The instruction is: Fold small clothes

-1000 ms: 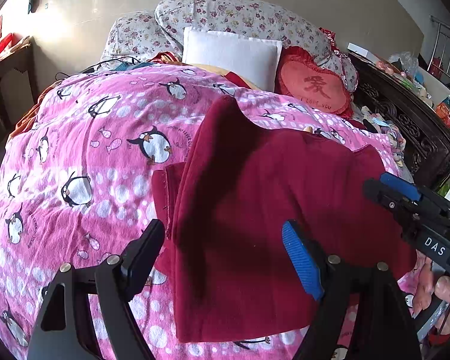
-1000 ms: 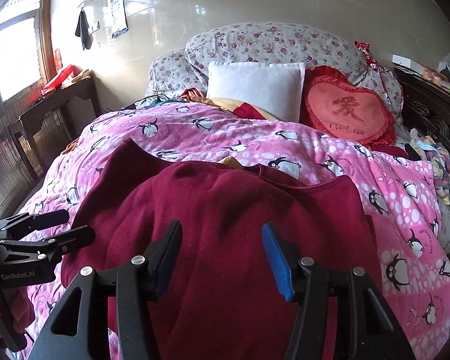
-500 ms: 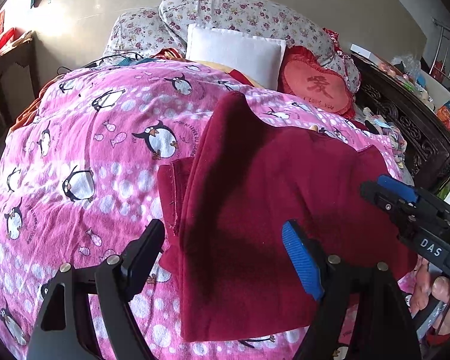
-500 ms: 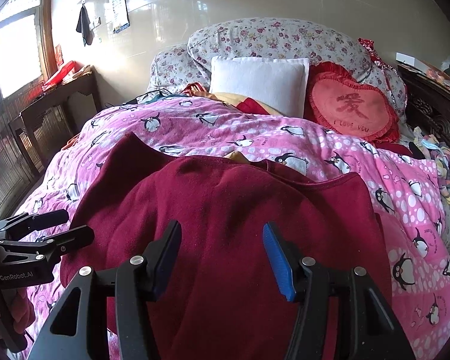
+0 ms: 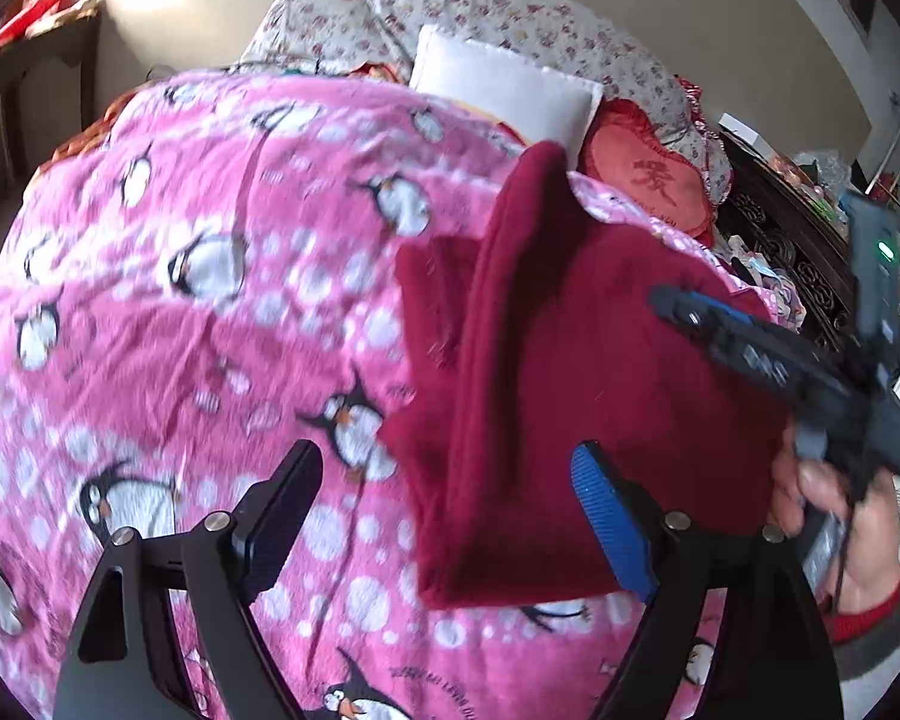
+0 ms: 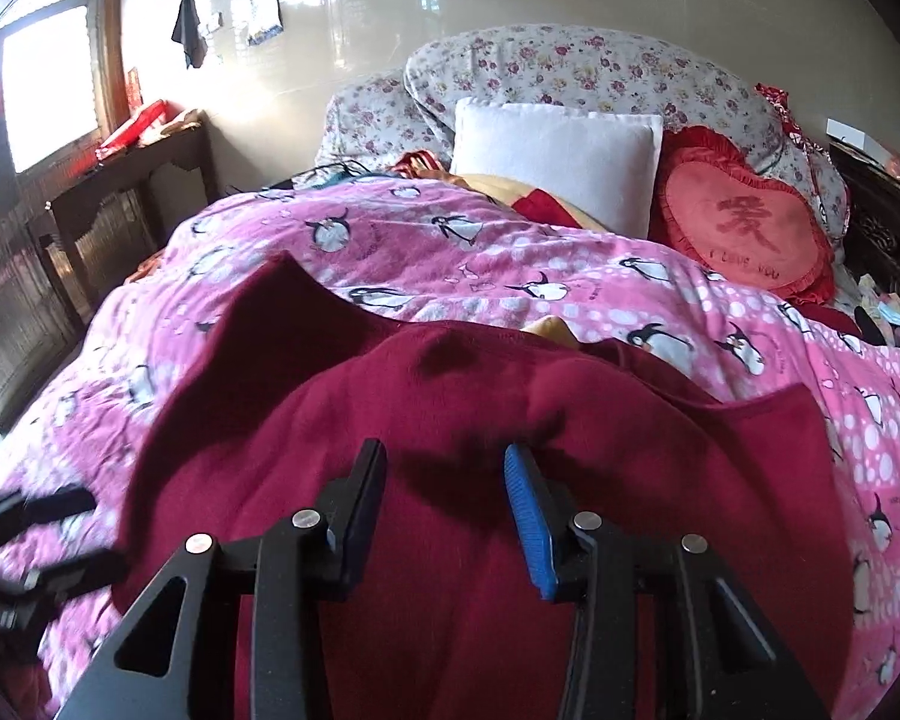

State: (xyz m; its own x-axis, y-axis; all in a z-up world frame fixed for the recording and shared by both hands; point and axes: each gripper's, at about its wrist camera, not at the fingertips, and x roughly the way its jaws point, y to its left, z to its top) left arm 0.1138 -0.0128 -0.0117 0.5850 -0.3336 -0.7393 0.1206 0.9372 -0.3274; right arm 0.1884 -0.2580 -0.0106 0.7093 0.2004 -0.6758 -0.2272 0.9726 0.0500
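A dark red fleece garment [image 5: 570, 372] lies partly folded on the pink penguin blanket [image 5: 210, 312]; it also shows in the right wrist view [image 6: 480, 420]. My left gripper [image 5: 450, 510] is open and empty, over the garment's near left edge. My right gripper [image 6: 444, 498] is open and empty, just above the garment's near middle. The right gripper also shows in the left wrist view [image 5: 780, 360] at the garment's right side. The left gripper shows blurred in the right wrist view [image 6: 36, 534] at the far left.
A white pillow [image 6: 558, 162], a red heart cushion [image 6: 744, 228] and floral pillows [image 6: 570, 66] lie at the bed's head. A dark wooden side table [image 6: 120, 180] stands to the left. A carved dark cabinet [image 5: 798, 240] stands to the right.
My left gripper has swung left and back, so the garment now sits to the right in its view. My right gripper has moved forward over the garment. Both stay open.
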